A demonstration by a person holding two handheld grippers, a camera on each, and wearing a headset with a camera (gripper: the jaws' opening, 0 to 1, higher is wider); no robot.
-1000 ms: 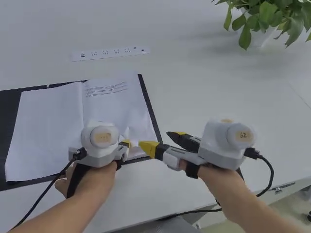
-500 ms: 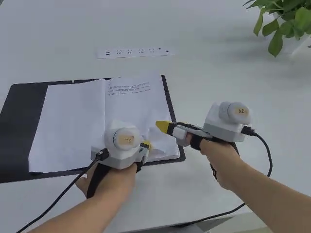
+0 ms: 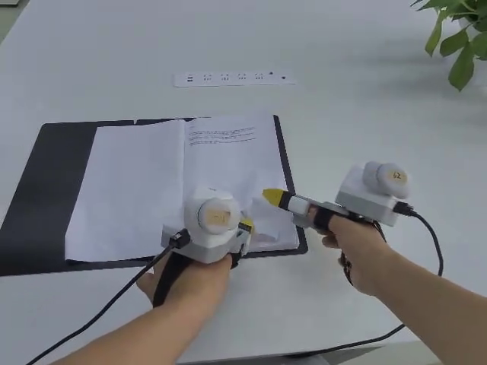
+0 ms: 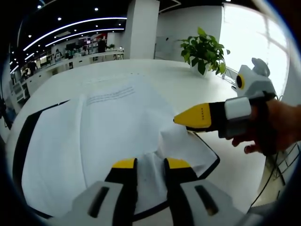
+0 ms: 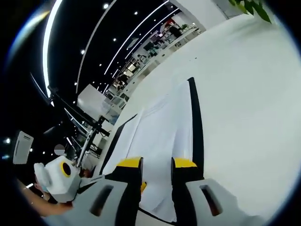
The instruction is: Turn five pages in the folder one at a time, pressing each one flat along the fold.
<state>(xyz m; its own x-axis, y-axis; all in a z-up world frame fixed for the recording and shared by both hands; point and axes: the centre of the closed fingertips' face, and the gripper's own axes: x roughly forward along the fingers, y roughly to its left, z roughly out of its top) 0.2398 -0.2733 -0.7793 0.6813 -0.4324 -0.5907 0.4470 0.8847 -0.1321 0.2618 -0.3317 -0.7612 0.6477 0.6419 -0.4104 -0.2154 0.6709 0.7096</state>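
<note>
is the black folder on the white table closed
No, the black folder lies open on the white table, with its white pages spread face up.

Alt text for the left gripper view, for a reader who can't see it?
The left claw, jaws slightly apart, sits at the rumpled corner of a white paper page in an open black folder. The right claw, held in a hand, points its yellow tip at that corner; a green potted plant stands behind.

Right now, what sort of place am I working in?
Probably an open-plan office: a broad white table carrying a white power strip, a leafy green potted plant, and long ceiling strip lights over rows of desks.
</note>
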